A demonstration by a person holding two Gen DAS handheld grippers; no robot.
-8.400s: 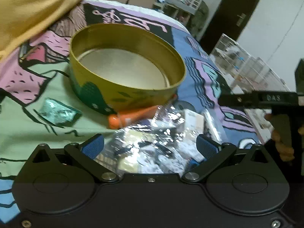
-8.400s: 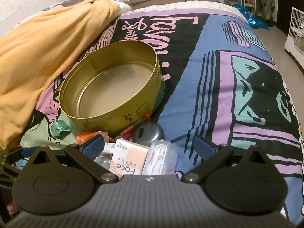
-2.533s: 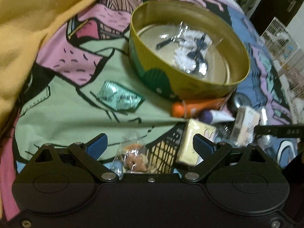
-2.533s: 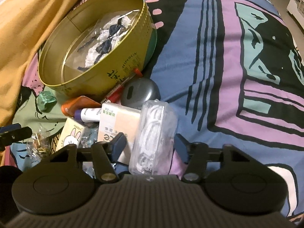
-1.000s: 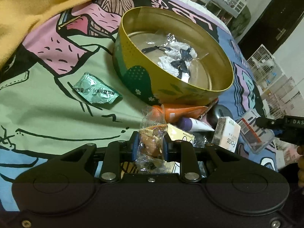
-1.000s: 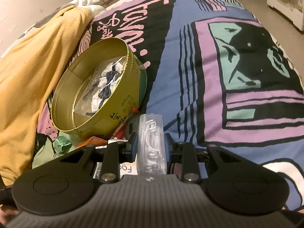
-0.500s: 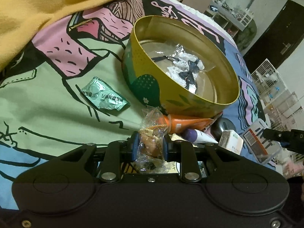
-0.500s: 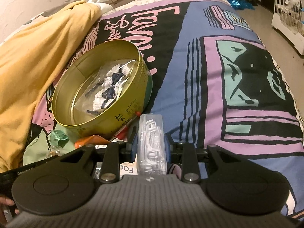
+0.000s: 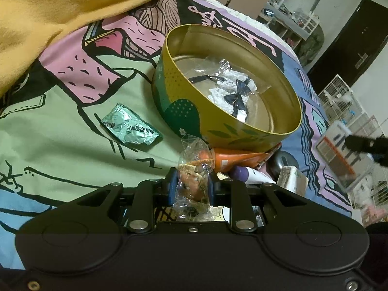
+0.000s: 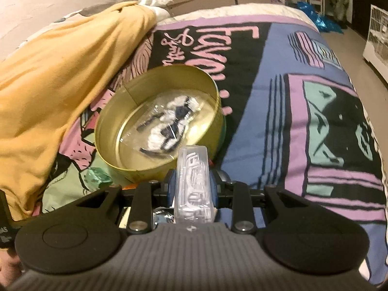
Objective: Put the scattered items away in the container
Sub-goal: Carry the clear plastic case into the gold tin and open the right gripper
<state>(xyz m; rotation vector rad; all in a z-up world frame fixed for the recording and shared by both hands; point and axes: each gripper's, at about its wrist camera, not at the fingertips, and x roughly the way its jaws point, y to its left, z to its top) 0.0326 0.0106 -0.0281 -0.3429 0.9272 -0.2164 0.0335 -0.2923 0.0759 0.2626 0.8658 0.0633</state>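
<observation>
My left gripper (image 9: 191, 186) pinching a clear snack packet (image 9: 192, 184) near the gold tin (image 9: 218, 131), my right gripper (image 10: 192, 189) clamped on 1 clear plastic case (image 10: 194, 189) above the tin's (image 10: 135, 169) near rim, 1 bagged item (image 10: 167, 121) inside

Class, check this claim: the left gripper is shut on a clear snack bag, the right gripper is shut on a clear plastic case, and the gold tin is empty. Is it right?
Not quite: the gold tin already holds a clear packet, as the left wrist view shows. The left gripper is indeed shut on the snack bag, the right gripper on the plastic case.
</observation>
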